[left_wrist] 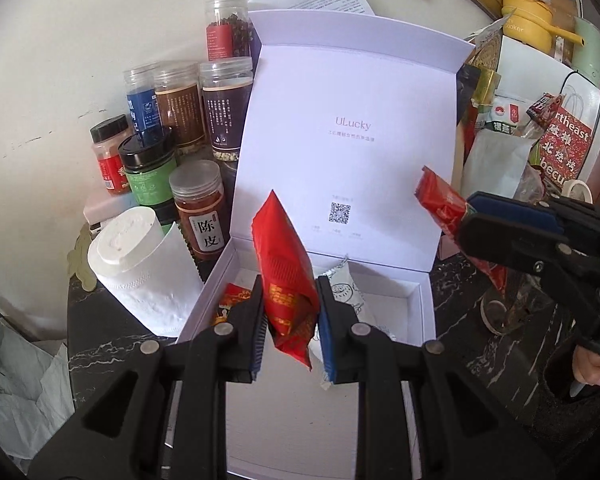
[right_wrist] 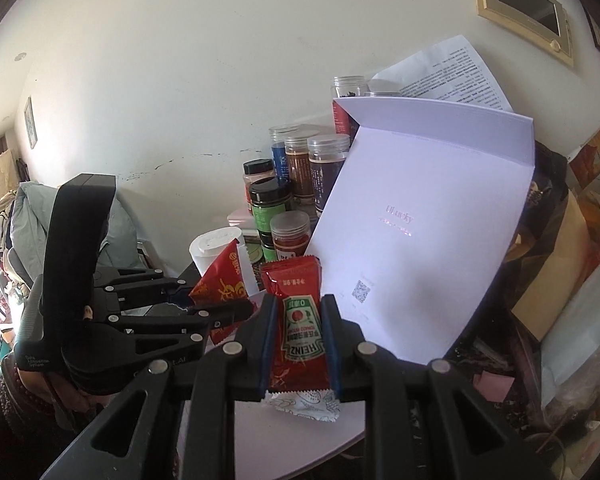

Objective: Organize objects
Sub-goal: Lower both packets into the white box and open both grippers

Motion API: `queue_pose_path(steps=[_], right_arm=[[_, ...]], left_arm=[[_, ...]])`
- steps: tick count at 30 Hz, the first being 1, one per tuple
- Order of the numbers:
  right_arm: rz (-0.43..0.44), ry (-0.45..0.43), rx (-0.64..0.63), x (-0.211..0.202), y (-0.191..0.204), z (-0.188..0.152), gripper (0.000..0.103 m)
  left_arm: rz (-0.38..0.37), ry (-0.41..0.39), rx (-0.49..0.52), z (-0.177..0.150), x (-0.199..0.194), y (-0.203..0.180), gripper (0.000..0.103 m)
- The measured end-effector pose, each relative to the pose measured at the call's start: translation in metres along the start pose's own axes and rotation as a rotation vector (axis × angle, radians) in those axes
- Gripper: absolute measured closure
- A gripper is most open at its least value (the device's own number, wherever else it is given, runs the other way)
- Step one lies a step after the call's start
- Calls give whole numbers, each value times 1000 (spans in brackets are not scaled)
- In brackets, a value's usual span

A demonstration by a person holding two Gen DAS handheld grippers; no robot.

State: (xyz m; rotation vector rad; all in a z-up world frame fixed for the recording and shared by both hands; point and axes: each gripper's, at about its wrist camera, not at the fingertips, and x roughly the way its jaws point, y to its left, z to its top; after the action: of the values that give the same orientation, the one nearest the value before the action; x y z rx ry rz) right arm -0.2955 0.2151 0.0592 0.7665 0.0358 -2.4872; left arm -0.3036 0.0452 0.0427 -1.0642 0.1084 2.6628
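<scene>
My left gripper (left_wrist: 290, 312) is shut on a red packet with gold print (left_wrist: 284, 264), held upright over the open white gift box (left_wrist: 420, 300). The box lid (left_wrist: 348, 140) stands up behind it. A white patterned sachet (left_wrist: 346, 296) and another red packet (left_wrist: 232, 300) lie inside the box. My right gripper (right_wrist: 298, 328) is shut on a red Heinz ketchup sachet (right_wrist: 300, 320). It shows at the right of the left wrist view (left_wrist: 466, 216), beside the lid. In the right wrist view the left gripper (right_wrist: 216, 312) holds its red packet (right_wrist: 222, 280) to the left.
Several spice jars (left_wrist: 180, 120) and a paper roll (left_wrist: 140, 268) crowd the dark marble table (left_wrist: 100, 340) left of the box. Bags and snack packs (left_wrist: 520, 140) pile up on the right. A printed sheet (right_wrist: 440, 72) leans on the wall behind the lid.
</scene>
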Motion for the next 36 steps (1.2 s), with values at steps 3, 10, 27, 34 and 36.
queue_pose_path(steps=[3, 10, 27, 34, 36], right_arm=[[14, 4, -4, 13, -2, 1, 82], [60, 10, -28, 40, -6, 4, 82], [89, 133, 44, 96, -29, -19, 82], [121, 174, 85, 107, -37, -25, 82], [126, 193, 92, 113, -37, -28, 82]], left_arm=[[-10, 20, 15, 2, 13, 2, 82], [14, 63, 11, -1, 38, 11, 82], [76, 176, 23, -21, 97, 17, 82], [54, 216, 9, -26, 110, 21, 82], [51, 223, 10, -27, 112, 21, 82]])
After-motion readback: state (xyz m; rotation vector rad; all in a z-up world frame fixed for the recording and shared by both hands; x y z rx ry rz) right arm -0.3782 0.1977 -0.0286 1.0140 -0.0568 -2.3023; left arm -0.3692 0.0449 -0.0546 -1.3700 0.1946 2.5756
